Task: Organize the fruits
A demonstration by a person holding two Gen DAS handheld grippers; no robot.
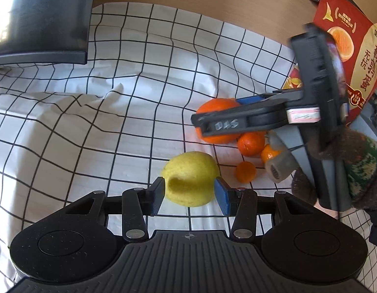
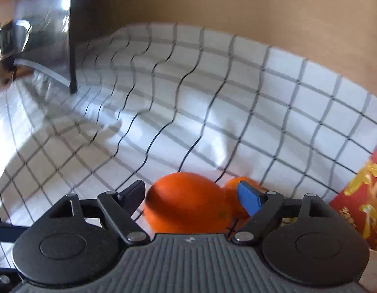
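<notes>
The left gripper (image 1: 190, 194) clamps a yellow pear-like fruit (image 1: 192, 178) on its two sides, both pads pressed to the skin; the fruit sits on the checked cloth (image 1: 115, 122), its longer axis roughly across the jaws (which end is the stem I cannot tell). The right gripper (image 2: 192, 197) stands wide apart around a large orange (image 2: 188, 204), pads clear of it. Behind lie three smaller oranges (image 1: 251, 143), just beside a red carton (image 1: 347, 48).
</notes>
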